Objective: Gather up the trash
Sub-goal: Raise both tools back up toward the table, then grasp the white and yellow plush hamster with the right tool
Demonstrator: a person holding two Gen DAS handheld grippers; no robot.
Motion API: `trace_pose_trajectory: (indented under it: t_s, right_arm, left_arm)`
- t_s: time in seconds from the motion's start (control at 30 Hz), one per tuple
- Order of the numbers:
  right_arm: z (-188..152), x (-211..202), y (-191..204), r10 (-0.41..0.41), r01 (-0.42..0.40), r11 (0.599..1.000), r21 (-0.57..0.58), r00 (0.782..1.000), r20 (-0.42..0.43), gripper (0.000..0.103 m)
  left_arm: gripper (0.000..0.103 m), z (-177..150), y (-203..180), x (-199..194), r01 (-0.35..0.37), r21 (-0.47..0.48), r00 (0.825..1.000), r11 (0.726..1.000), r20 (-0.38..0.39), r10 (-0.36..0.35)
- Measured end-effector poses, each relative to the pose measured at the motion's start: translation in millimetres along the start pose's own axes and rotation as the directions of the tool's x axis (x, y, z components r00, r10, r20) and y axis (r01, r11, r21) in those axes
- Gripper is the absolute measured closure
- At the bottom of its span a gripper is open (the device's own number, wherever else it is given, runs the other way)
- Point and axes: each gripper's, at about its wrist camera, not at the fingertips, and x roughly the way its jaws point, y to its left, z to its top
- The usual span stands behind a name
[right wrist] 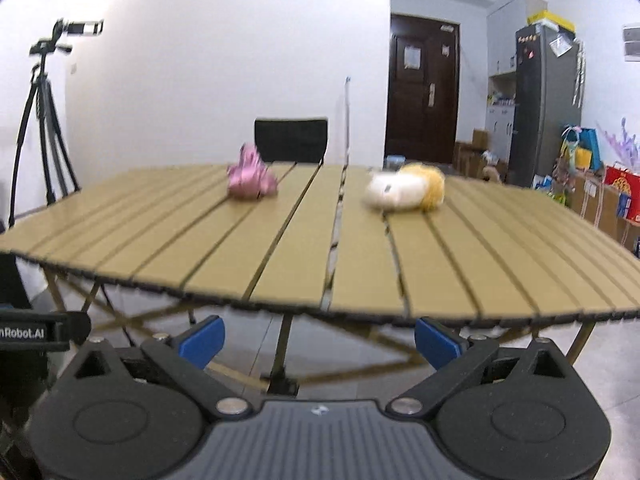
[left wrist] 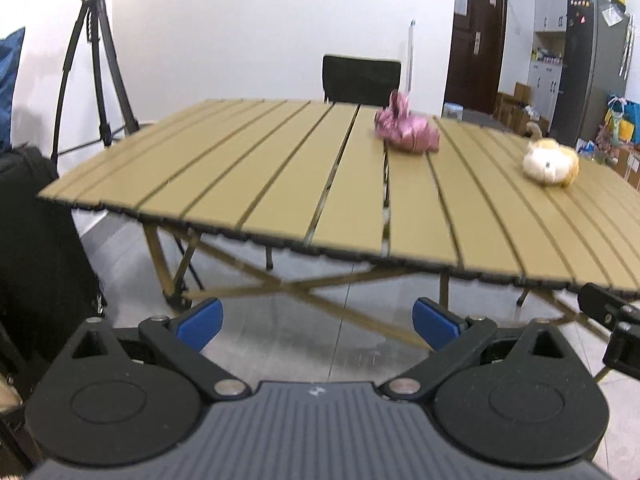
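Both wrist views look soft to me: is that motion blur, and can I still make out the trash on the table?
Left wrist view: table smeared, pink wrapper and white-yellow wad blurred but distinguishable; left gripper sharp. Right wrist view: same blur on pink wrapper and wad; right gripper crisp. Fisheye bows the table edge in both.

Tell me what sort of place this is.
Probably a room in a home, set up for recording: a fridge with cupboards beside it, a folding slatted table with a chair behind, and a camera tripod by the wall.
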Motion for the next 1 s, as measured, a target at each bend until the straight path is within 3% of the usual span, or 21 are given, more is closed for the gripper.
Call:
trace_pose_trajectory:
  t_s: [0.23,0.5,1.0]
  right_arm:
    - [34,17,-22,-0.04,0.038,0.999,0.026,0.997,0.071,0.0]
    - [65,50,-41,-0.082,0.079,0.996,0.037,0.99,0.111,0.0]
    - [126,129,-74,-0.125,0.115,0.986,0.117,0.989,0.081,0.0]
  left_arm:
    - [0.0,33,-18,16,0.021,0.0,0.999,1.0,0.044,-0.021]
    - [0.0,68,-33,46,0.047,-0.003,0.998,0.999,0.043,-0.047]
    - [0.0,134,-63,112,0.113,-0.018,0.993,0.993,0.034,-0.113]
